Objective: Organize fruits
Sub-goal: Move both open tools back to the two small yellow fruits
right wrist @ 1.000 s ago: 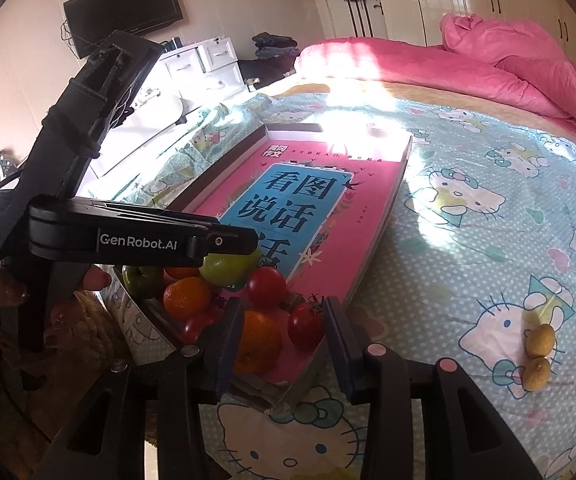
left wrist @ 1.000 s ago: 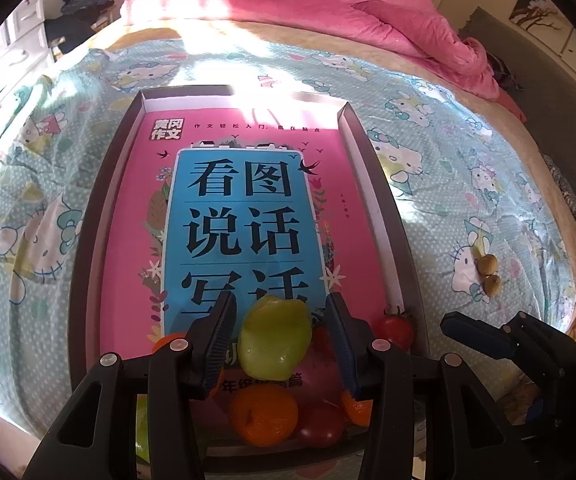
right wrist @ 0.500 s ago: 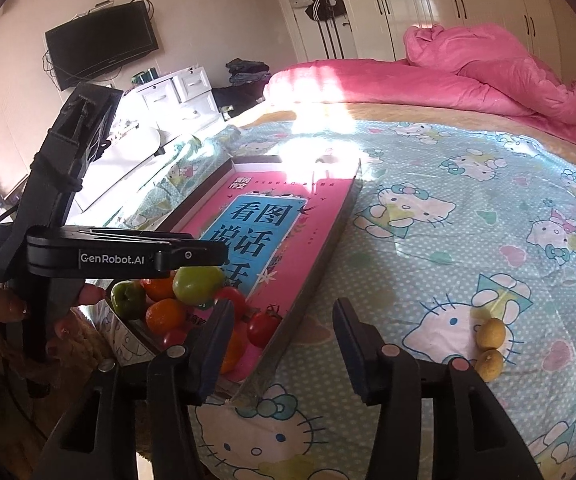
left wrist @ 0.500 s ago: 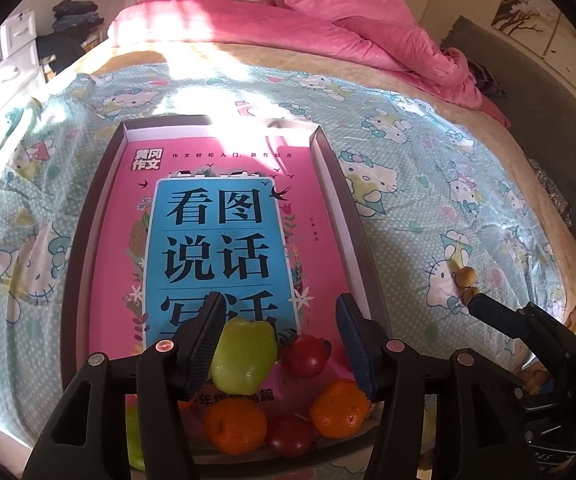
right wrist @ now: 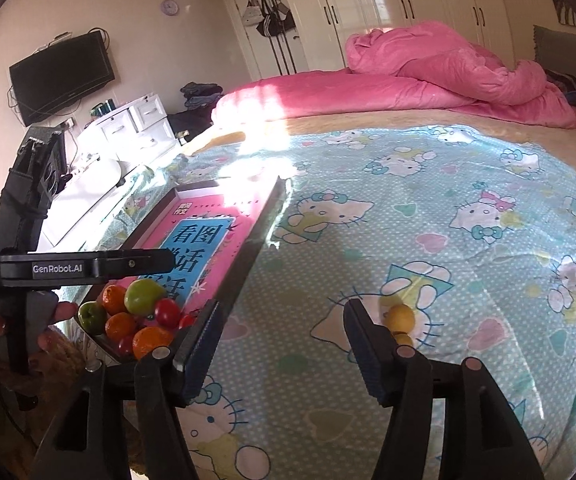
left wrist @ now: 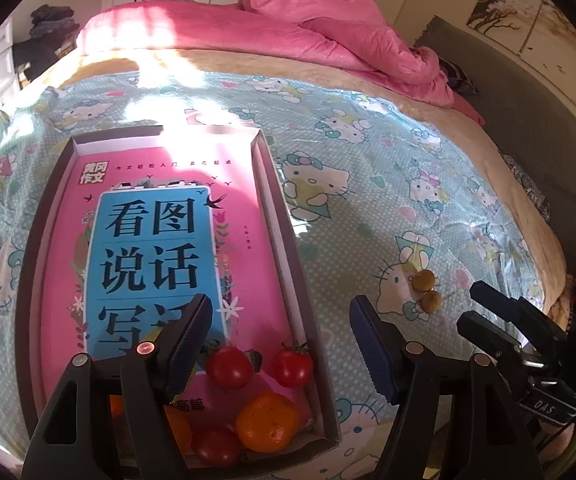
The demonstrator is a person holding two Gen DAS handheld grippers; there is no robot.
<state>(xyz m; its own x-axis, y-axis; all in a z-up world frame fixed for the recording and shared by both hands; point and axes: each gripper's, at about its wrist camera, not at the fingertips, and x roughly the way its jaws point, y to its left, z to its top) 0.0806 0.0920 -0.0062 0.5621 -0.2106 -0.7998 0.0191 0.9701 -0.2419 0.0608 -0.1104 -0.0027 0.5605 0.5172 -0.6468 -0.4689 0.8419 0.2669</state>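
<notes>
A shallow brown box [left wrist: 288,240] lined with a pink and blue book cover lies on the bed. Its near end holds tomatoes [left wrist: 229,367], oranges [left wrist: 266,422] and, in the right wrist view, a large green fruit [right wrist: 144,297] and a small green one [right wrist: 91,317]. Two small yellow-brown fruits [left wrist: 424,281] lie on the sheet to the box's right; they also show in the right wrist view [right wrist: 401,317]. My left gripper [left wrist: 280,340] is open and empty above the box's near right corner. My right gripper [right wrist: 280,344] is open and empty, left of the two small fruits.
The bed has a Hello Kitty sheet [right wrist: 428,220] and a crumpled pink duvet [right wrist: 448,68] at the far end. White drawers [right wrist: 128,128] and a wall television [right wrist: 64,76] stand to the left. The bed's edge runs close on the left.
My left gripper opened wider, let go of the large green fruit in the box and drew back to the right. My right gripper swung right, toward the two small fruits.
</notes>
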